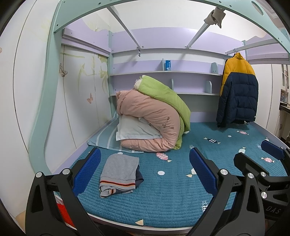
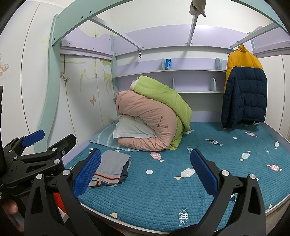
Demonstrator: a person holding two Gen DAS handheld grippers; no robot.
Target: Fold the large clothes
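Both jaws gape wide, holding nothing: left gripper (image 1: 145, 172) and right gripper (image 2: 145, 172) hover above the teal bedspread (image 1: 172, 190). Folded grey clothes (image 1: 118, 174) lie near its left edge, before rolled quilts (image 1: 154, 116). A jacket (image 1: 237, 90) hangs right.

Both views are showing even, soft indoor light w/ a cool, slightly bluish cast; brightest area is sitting along the top centre, on the white wall above the lavender headboard (image 1: 163, 38). Shadows are staying faint: a soft one is pooling under the quilt pile (image 1: 154, 116) and below the hanging puffer jacket (image 1: 237, 87). No hard glare, only small highlights glinting on the silver bolts at frame bottom. Fisheye distortion is bending the mint bed frame (image 2: 76, 16) and wall lines strongly toward the edges; black vignette is cutting the corners. Centre is looking sharp; the nearest parts at the bottom edge are going a bit soft.
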